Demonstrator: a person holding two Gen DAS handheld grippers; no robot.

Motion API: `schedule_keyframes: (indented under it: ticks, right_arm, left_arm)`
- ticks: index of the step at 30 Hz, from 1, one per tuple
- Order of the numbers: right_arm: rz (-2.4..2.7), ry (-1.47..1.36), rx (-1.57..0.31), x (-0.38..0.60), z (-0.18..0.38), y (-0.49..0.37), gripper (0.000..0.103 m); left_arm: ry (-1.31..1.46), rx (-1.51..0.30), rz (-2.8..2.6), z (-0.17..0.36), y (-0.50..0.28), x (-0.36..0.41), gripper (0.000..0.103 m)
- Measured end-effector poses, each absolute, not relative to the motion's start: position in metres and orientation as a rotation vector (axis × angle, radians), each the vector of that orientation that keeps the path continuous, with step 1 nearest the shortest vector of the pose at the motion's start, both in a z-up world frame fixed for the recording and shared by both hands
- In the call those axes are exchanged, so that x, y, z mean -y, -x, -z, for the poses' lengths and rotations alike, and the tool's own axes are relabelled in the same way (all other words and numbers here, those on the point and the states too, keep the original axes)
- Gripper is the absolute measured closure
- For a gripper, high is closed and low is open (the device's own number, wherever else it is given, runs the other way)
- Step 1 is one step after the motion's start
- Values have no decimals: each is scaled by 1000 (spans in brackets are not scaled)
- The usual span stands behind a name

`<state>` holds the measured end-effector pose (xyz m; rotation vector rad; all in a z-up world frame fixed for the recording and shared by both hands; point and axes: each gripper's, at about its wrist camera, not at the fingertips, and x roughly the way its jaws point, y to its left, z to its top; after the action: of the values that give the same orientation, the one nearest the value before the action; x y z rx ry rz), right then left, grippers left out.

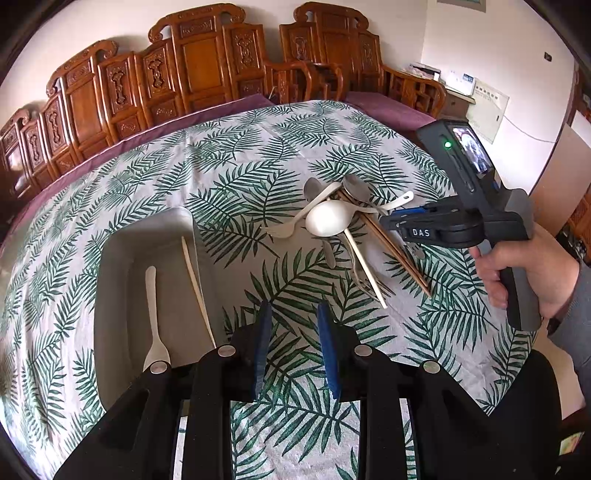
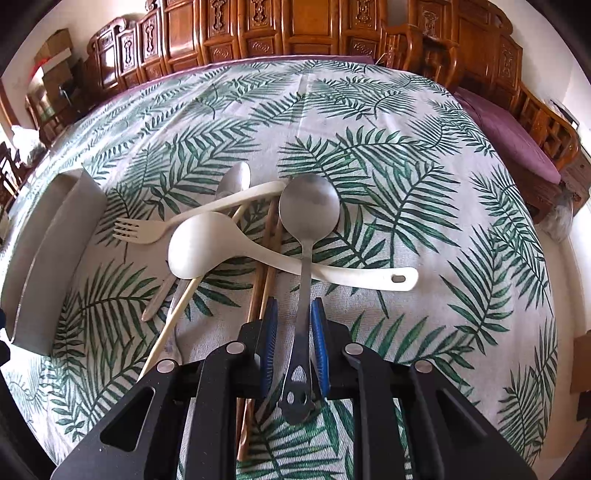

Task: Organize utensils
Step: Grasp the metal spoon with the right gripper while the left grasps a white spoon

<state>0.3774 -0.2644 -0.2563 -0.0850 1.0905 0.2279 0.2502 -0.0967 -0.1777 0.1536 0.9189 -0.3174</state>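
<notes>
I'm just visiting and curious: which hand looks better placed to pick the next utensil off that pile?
The right. The right gripper already straddles the metal spoon handle, pads either side, not visibly closed. The left gripper hangs open over bare tablecloth beside the tray, away from the pile.

Two fisheye wrist cameras, each looking forward and down along its own claw at the leaf-print worktop [image 1: 229, 155].

The left view sits a little back, over the near edge beside the grey tray [image 1: 110, 280], facing the carved wooden bench [image 1: 199, 62] at the far side; the utensil pile [image 1: 332, 218] lies ahead to its right, and the right claw [image 1: 397, 221] enters from the right. The right view hangs low and close over that same pile [image 2: 236, 236], the tray [image 2: 55, 240] at its left edge. Both share the pile, tray, cloth and bench [image 2: 295, 26].
</notes>
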Motion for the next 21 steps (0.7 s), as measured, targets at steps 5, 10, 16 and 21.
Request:
schedule_keyframes:
  ticks: [5, 10, 16, 21]
  right_arm:
    - [-222, 119, -1084, 259, 259, -381, 82]
    - [-208, 135, -1086, 258, 259, -382, 94]
    - [-190, 157, -1082, 266, 255, -373, 96]
    - [-196, 120, -1047, 286, 243, -358, 96]
  left_arm:
    - [-154, -926, 315, 181, -253, 97, 79]
    - [-146, -934, 315, 184, -258, 99, 79]
    - [-165, -941, 320, 186, -269, 108, 79]
    - [-193, -942, 340, 187, -290, 128, 73]
